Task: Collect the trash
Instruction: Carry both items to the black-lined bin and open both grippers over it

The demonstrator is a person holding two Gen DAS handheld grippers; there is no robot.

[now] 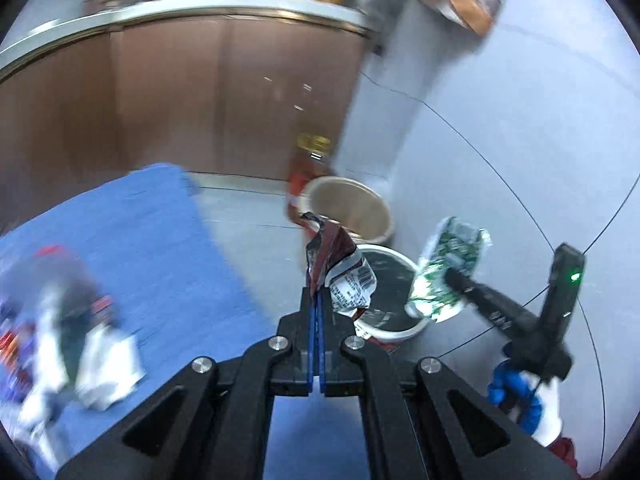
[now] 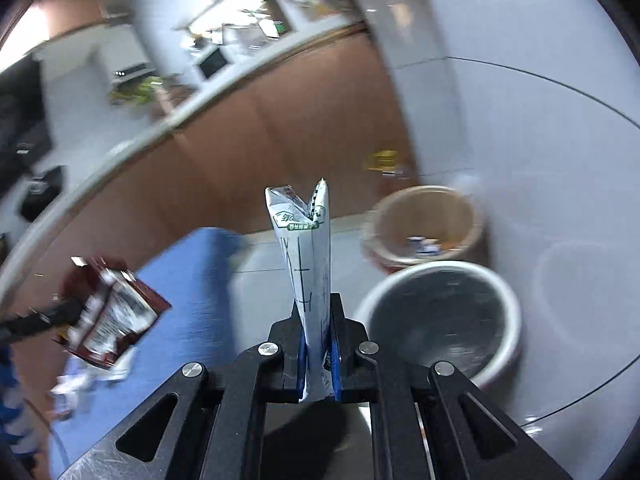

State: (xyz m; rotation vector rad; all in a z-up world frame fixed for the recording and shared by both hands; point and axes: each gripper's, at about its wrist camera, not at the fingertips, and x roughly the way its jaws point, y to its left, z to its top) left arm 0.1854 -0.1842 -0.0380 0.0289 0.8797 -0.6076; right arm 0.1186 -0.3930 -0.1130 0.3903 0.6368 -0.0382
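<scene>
My left gripper [image 1: 316, 294] is shut on a crumpled dark red snack wrapper [image 1: 340, 268], held in the air above the floor near two bins. In the right wrist view the same red wrapper [image 2: 112, 316] shows at the left, in the left gripper's fingers [image 2: 60, 312]. My right gripper [image 2: 316, 312] is shut on a flattened white and green carton [image 2: 306, 248] that stands up between its pads. The left wrist view shows this carton [image 1: 448, 268] at the right gripper's tip [image 1: 452, 274], over the black-lined white bin [image 1: 394, 334].
A tan bin [image 1: 360, 208] with some trash inside stands behind the white bin [image 2: 504, 320]. A blue cloth [image 1: 140, 248] at the left carries more wrappers [image 1: 60, 320]. Brown cabinet fronts [image 1: 200, 100] and a grey tiled floor [image 1: 500, 160] lie beyond. A gloved hand [image 1: 520, 404] grips the right tool.
</scene>
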